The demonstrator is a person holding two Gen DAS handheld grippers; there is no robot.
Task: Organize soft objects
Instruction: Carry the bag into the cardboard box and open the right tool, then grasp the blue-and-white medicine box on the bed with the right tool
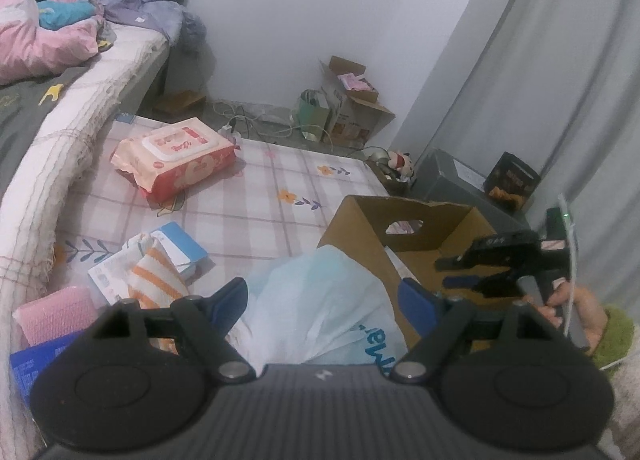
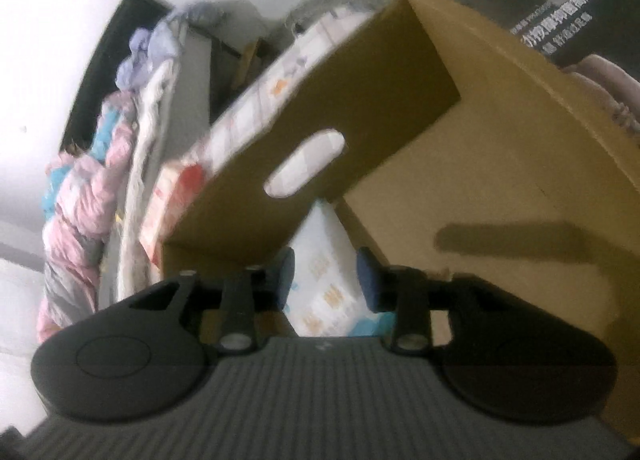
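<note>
An open cardboard box (image 1: pixel 352 220) stands on the plaid mattress (image 1: pixel 248 196). Over its near left corner, a pale blue and white soft pack (image 1: pixel 320 300) fills the gap between the pads of my left gripper (image 1: pixel 322 300), which is shut on it. My right gripper (image 1: pixel 442 272) hovers over the box from the right, held by a hand. In the right wrist view, the right gripper (image 2: pixel 326 280) points down into the box (image 2: pixel 500 180). A white pack with orange marks (image 2: pixel 324 272) lies between its fingers, and the pads stand off it.
A red and pink wipes pack (image 1: pixel 172 156), an orange-striped cloth (image 1: pixel 156 280), blue-white packs (image 1: pixel 184 248) and a pink pad (image 1: pixel 56 312) lie on the mattress. A bed (image 1: pixel 60 100) with pink bedding rises at left. A grey box (image 1: pixel 460 180) and curtain (image 1: pixel 560 100) stand at right.
</note>
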